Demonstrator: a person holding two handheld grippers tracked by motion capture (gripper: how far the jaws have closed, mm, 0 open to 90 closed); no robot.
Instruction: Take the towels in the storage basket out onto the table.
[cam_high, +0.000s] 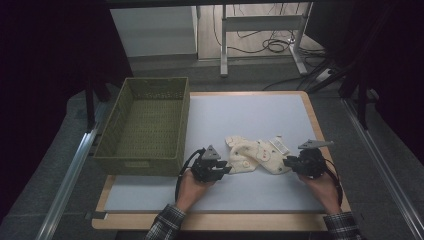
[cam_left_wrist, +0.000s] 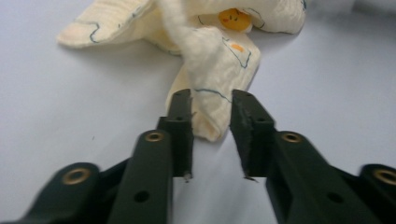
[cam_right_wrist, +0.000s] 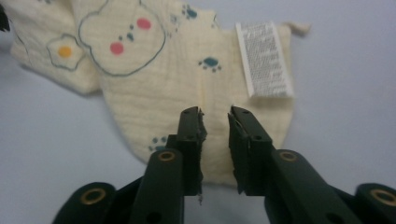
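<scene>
Cream baby garment (cam_high: 256, 155) is lying crumpled at the table's (cam_high: 260, 112) near middle, right of the green woven basket (cam_high: 142, 125).
Left gripper (cam_high: 227, 170) and right gripper (cam_high: 286, 162) are straddling its opposite ends, jaws slightly spread, pinching nothing.

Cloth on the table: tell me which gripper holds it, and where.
Neither: left gripper straddles an end of the cloth, right gripper its edge, jaws open.

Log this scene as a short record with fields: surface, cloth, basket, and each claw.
surface: pale mat on a wood-edged table
cloth: cream garment, crumpled, bear and paw prints, white care label
basket: green woven basket, left of the cloth, nothing visible inside
left claw: jaws apart, straddling a cloth corner, not pinching
right claw: jaws apart over the cloth edge near the label, not pinching
</scene>
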